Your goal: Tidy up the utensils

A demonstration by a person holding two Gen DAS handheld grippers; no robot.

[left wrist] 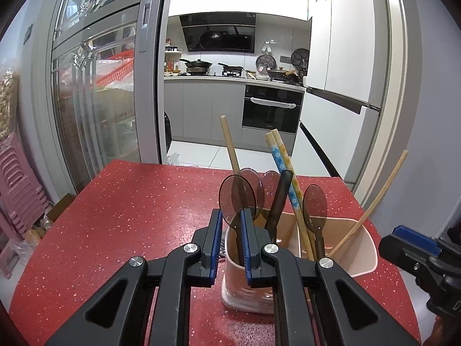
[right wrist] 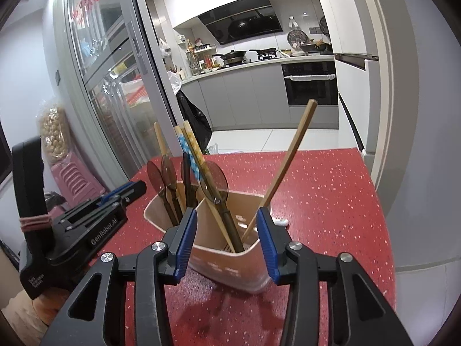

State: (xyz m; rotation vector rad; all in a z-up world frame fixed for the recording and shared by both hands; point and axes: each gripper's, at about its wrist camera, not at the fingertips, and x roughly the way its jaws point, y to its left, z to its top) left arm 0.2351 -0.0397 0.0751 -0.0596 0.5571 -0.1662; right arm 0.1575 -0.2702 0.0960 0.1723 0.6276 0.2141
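A pink utensil holder stands on the red speckled table. It holds several brown translucent spoons, a dark knife, flower-patterned chopsticks and plain wooden chopsticks. My left gripper sits over the holder's left compartment, its jaws narrowly apart around a brown spoon that stands in the holder. My right gripper is open and empty, its jaws astride the holder's near corner. A spoon and a wooden chopstick stand between its fingers.
Beyond the table's far edge is a kitchen with an oven, a stove and a white fridge. A glass sliding door and pink stools stand at the left. The left gripper shows in the right wrist view.
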